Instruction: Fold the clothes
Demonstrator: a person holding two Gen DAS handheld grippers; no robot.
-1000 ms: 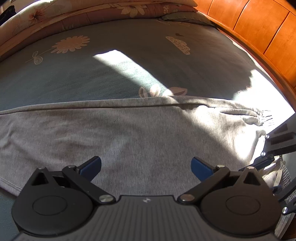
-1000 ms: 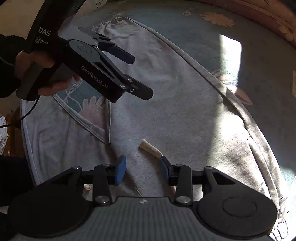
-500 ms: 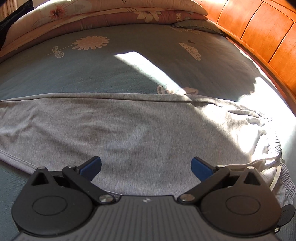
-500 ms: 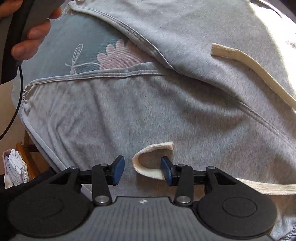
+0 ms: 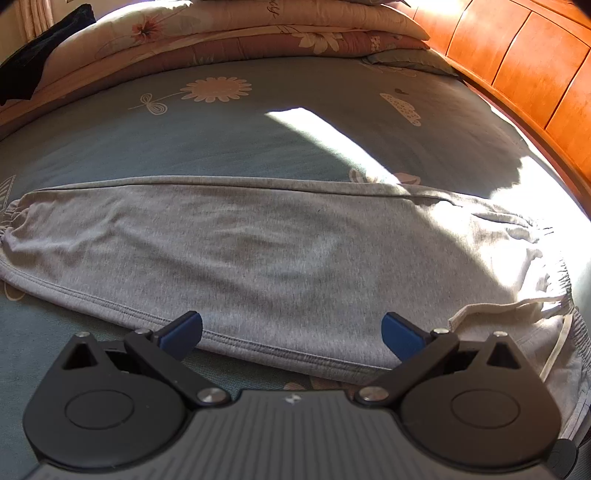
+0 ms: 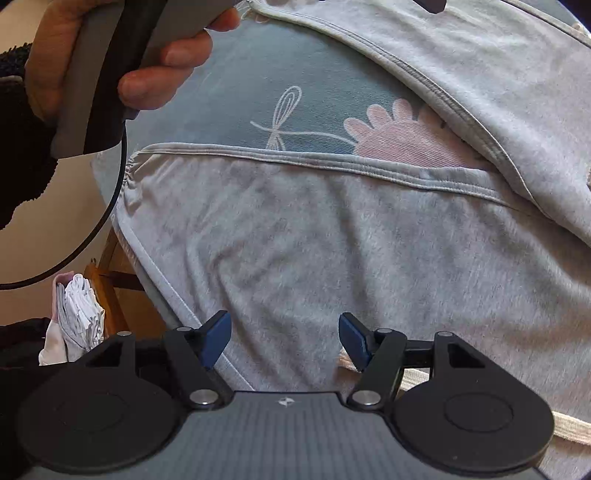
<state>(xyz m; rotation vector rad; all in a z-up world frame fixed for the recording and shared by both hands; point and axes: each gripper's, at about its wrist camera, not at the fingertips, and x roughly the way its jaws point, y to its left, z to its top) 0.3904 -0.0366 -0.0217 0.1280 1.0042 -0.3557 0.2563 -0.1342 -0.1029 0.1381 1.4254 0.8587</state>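
Now, line by line:
Right gripper point(image 6: 284, 338): jaws opening, blue pads apart, nothing pressed between them; only grey fabric lies below the gap.
Left gripper point(image 5: 291, 332): jaws spread wide, holding nothing, hovering over the near hem.
Drawstring point(image 6: 417, 376): flat cream cord, showing just beside the right gripper's right-hand finger and running off behind it.
Grey sweatpants point(image 5: 280, 251): soft heathered knit, spread flat across the bed; one leg long and smooth, stitched hems, gathered cuff at far left, bunched waistband at right.
Bedsheet point(image 5: 229, 147): blue-grey with pale flower prints, bare and open beyond the trousers; a bright sun patch crosses it.
Headboard point(image 5: 535, 66): glossy orange wood panels bounding the right side.
Folded quilts point(image 5: 240, 33): stacked along the far edge.
Person's hand point(image 6: 122, 55): grips the left gripper's grey handle, over the bed's edge.
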